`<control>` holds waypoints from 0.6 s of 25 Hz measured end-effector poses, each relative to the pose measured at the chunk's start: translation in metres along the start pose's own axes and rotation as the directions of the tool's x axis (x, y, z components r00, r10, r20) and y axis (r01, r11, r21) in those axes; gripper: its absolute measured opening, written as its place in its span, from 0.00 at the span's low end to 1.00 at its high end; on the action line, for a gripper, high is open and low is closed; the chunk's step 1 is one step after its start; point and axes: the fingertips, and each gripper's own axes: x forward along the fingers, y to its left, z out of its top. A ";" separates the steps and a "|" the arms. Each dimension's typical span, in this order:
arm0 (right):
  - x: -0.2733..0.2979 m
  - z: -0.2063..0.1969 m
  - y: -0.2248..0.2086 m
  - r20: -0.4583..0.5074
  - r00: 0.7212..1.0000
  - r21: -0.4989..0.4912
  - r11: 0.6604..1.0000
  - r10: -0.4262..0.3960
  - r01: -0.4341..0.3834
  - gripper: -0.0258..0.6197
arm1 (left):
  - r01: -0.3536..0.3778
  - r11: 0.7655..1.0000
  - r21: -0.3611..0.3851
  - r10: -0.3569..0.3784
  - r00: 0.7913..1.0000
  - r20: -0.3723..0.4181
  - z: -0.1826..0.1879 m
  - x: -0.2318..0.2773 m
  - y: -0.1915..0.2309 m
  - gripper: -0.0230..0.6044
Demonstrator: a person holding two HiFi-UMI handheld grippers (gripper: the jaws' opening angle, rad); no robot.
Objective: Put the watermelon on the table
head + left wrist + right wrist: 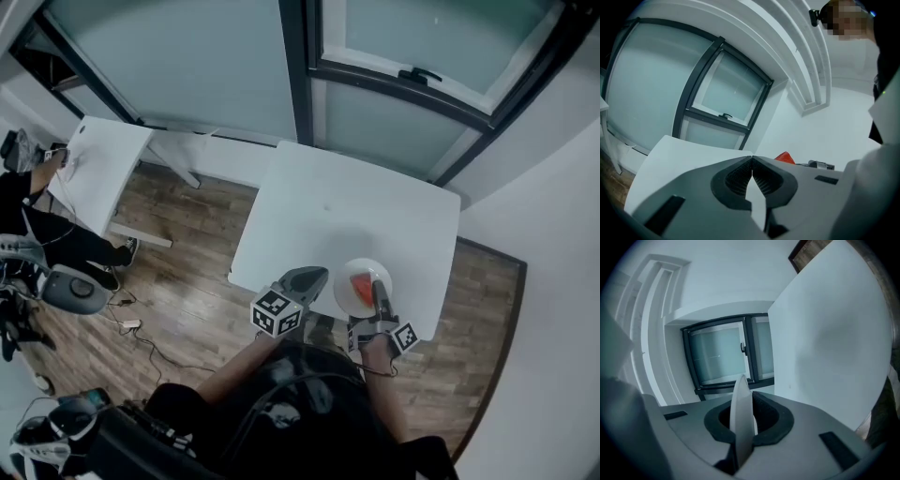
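A red watermelon slice (360, 290) lies on a white plate (371, 264) over the near right part of the white table (347, 206). My right gripper (380, 298) is shut on the plate's near rim. In the right gripper view the plate (740, 427) stands edge-on between the pads of the right gripper (745, 398), with the table (834, 333) beyond. My left gripper (314, 277) is shut and empty, just left of the plate at the table's front edge. In the left gripper view the left gripper (752, 160) has its tips touching, and the watermelon's tip (785, 157) peeks over it.
A second white table (98, 169) stands at the left, with a person (37, 234) seated beside it. Cables (131, 328) lie on the wooden floor. Dark-framed windows (187, 66) run behind the table, and a white wall (553, 281) closes the right side.
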 end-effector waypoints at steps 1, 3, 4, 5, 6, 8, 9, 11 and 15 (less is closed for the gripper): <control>0.010 0.000 0.003 -0.003 1.000 -0.006 1.000 0.001 -0.001 0.08 | 0.003 1.000 -0.001 -0.003 1.000 -0.002 0.004 0.006 0.008 0.04; 0.032 0.000 0.005 -0.010 1.000 -0.019 1.000 0.005 -0.005 0.08 | 0.010 1.000 -0.003 -0.010 1.000 -0.008 0.010 0.020 0.026 0.04; 0.043 0.000 0.005 -0.011 1.000 -0.027 1.000 0.003 -0.004 0.08 | 0.015 1.000 -0.006 -0.015 1.000 -0.014 0.012 0.027 0.036 0.04; 0.055 0.001 0.005 -0.010 1.000 -0.036 0.999 -0.003 0.003 0.08 | 0.022 1.000 -0.010 -0.022 1.000 -0.021 0.013 0.034 0.045 0.04; 0.066 0.002 0.003 -0.008 1.000 -0.048 0.999 -0.013 0.012 0.08 | 0.030 0.999 -0.014 -0.030 0.999 -0.028 0.013 0.040 0.054 0.04; 0.087 0.005 -0.002 0.000 1.000 -0.063 0.998 -0.031 0.031 0.08 | 0.047 0.999 -0.006 -0.047 0.998 -0.049 0.013 0.054 0.070 0.04; 0.099 0.007 -0.005 0.006 0.999 -0.066 0.997 -0.038 0.038 0.08 | 0.053 0.999 0.012 -0.052 0.997 -0.064 0.013 0.061 0.079 0.04; 0.123 0.013 -0.008 0.009 0.999 -0.086 0.995 -0.045 0.046 0.08 | 0.063 0.997 0.053 -0.058 0.993 -0.099 0.015 0.078 0.098 0.04; 0.168 0.036 -0.020 -0.017 0.998 -0.146 0.988 -0.061 0.057 0.08 | 0.072 0.995 0.075 -0.061 0.989 -0.138 0.018 0.121 0.128 0.04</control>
